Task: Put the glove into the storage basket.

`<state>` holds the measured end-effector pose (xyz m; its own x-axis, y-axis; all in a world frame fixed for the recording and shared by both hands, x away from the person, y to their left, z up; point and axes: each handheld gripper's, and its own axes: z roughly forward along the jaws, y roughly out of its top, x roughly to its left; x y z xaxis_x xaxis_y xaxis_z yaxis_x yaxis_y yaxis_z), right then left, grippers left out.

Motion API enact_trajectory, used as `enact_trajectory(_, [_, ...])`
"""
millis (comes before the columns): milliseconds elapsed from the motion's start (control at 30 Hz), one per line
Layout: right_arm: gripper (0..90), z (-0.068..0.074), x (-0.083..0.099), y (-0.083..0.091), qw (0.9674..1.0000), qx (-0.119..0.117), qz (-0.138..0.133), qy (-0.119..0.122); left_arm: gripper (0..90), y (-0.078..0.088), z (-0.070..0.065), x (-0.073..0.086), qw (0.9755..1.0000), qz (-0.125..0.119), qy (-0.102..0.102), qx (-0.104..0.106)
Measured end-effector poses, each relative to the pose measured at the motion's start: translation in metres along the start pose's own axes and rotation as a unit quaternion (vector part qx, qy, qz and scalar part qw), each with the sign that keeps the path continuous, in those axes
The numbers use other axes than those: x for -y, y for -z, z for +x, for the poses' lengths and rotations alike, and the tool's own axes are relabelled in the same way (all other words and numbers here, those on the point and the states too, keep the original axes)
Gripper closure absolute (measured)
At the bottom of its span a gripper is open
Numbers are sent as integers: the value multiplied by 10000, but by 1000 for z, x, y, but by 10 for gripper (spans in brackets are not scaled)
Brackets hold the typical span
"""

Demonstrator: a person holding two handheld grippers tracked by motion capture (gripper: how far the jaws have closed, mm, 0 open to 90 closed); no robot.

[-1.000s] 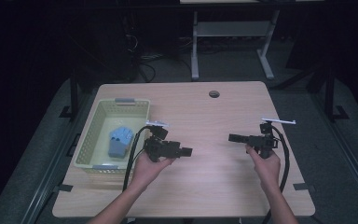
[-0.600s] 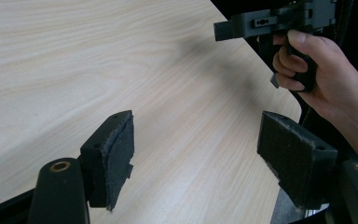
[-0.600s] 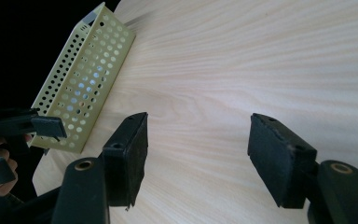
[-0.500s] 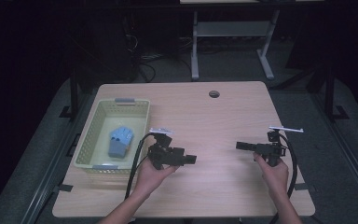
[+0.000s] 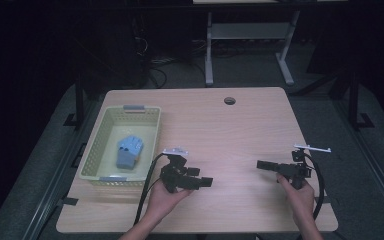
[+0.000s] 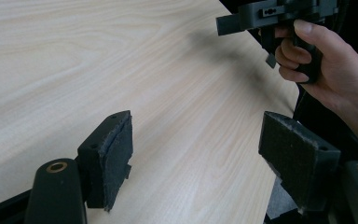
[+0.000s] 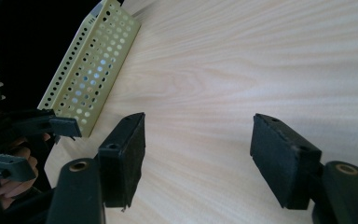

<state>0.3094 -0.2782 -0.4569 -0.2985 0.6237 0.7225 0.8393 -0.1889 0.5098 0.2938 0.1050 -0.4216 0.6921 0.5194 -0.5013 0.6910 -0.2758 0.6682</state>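
My left gripper point(image 5: 201, 176) is held low over the near part of the wooden table point(image 5: 230, 135), pointing right. Its jaws stand open in the left gripper view point(image 6: 196, 140), with bare wood between the pads. My right gripper point(image 5: 261, 164) points left toward it from the table's right side. Its jaws point(image 7: 198, 149) have just been opening and nothing is between them. A wide gap of table separates the two grippers. A pale green perforated basket point(image 5: 96, 150) stands at the left and holds a blue object point(image 5: 129, 151).
A round cable hole point(image 5: 229, 100) sits near the table's far edge. The basket's wall point(image 7: 91, 70) lies beyond the left gripper's fingers point(image 7: 60, 126). Black cables trail from both grippers toward the near edge. A metal stand point(image 5: 210, 45) is on the floor beyond the table.
Both hands have drawn back toward the near edge of the table and sunk a little. The right gripper's jaws stand wider than before.
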Motion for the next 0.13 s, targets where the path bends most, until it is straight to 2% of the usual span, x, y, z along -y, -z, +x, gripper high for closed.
enact_trajectory(133, [327,1,8,4,9999,-92,-16,73,256,0,-7,9,9999,-87,-123,30])
